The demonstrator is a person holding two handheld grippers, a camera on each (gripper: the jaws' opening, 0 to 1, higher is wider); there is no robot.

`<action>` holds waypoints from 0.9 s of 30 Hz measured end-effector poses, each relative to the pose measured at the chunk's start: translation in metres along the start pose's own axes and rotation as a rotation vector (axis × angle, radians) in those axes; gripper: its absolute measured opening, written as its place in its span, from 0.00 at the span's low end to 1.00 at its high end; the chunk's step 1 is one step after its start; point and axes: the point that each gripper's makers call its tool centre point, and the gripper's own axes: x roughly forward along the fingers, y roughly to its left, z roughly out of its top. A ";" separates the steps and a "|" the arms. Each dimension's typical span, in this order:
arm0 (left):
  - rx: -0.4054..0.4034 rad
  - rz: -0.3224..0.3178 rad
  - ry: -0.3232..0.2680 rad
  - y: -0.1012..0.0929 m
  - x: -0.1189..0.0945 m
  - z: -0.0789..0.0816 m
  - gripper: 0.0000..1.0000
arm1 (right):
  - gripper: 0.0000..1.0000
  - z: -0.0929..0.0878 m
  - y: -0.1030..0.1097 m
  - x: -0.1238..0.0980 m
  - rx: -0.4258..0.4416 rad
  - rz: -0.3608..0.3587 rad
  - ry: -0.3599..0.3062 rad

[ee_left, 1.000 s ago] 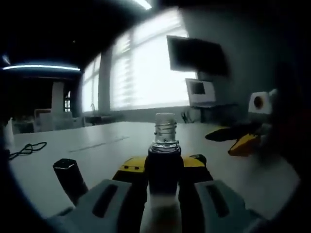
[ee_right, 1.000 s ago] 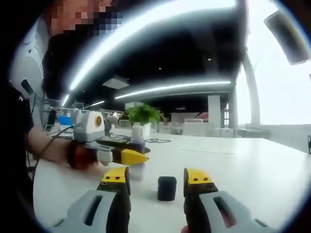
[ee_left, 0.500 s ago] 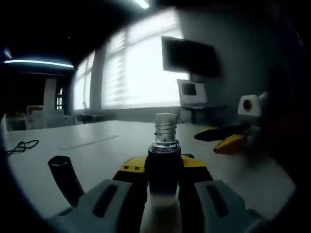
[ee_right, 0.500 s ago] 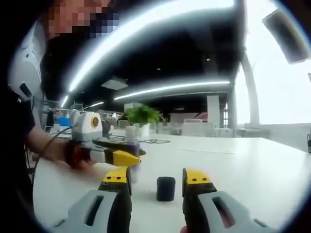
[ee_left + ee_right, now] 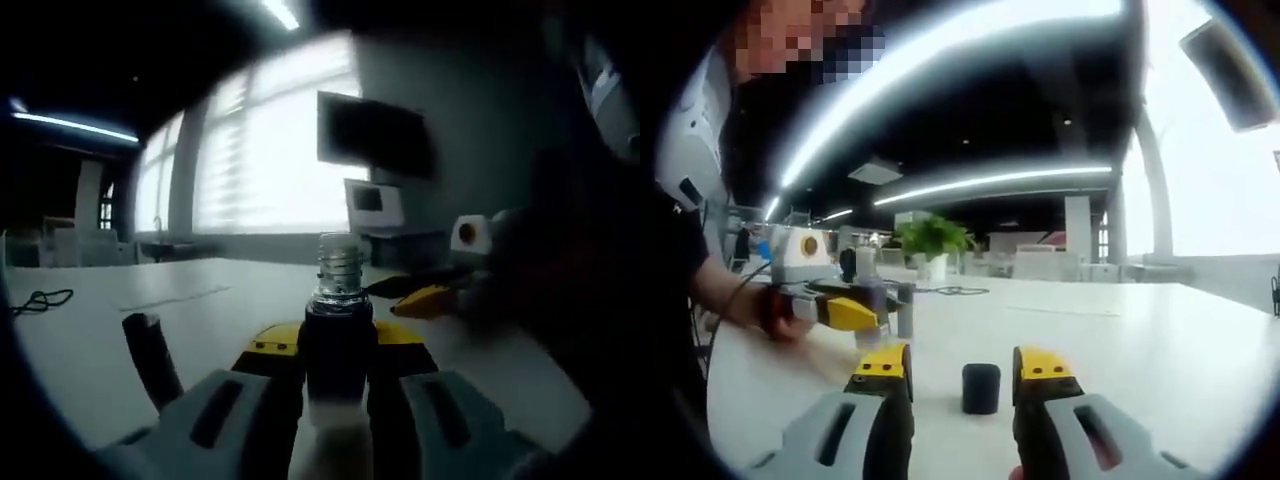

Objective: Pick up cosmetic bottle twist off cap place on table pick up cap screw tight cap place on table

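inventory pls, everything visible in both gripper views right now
cosmetic bottle: 1, dark body with clear threaded neck, uncapped, held upright between the left gripper's jaws
cap: 1, black, standing on the table between the right gripper's open jaws, not gripped
table: 1, white, large
cable: 1, black, lying on the table at the left of the left gripper view
wall screen: 1, dark, beside the bright window
potted plant: 1, green, far end of the table
left gripper: 1, yellow tips, grey body, shut on the bottle
right gripper: 1, yellow tips, grey body, open around the cap
person's hand: 1, holding the left gripper
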 end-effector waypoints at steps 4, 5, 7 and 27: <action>-0.006 0.003 0.001 -0.001 -0.009 0.000 0.14 | 0.33 0.000 0.000 0.000 0.003 -0.001 -0.001; 0.007 -0.006 0.008 -0.003 -0.011 0.000 0.14 | 0.33 0.000 0.000 0.000 0.003 0.000 -0.002; 0.023 -0.025 -0.005 -0.010 -0.017 0.003 0.14 | 0.33 0.000 0.000 0.000 0.002 -0.001 -0.001; -0.001 -0.034 0.022 -0.025 -0.046 -0.001 0.14 | 0.31 -0.017 0.000 0.010 0.018 -0.048 0.100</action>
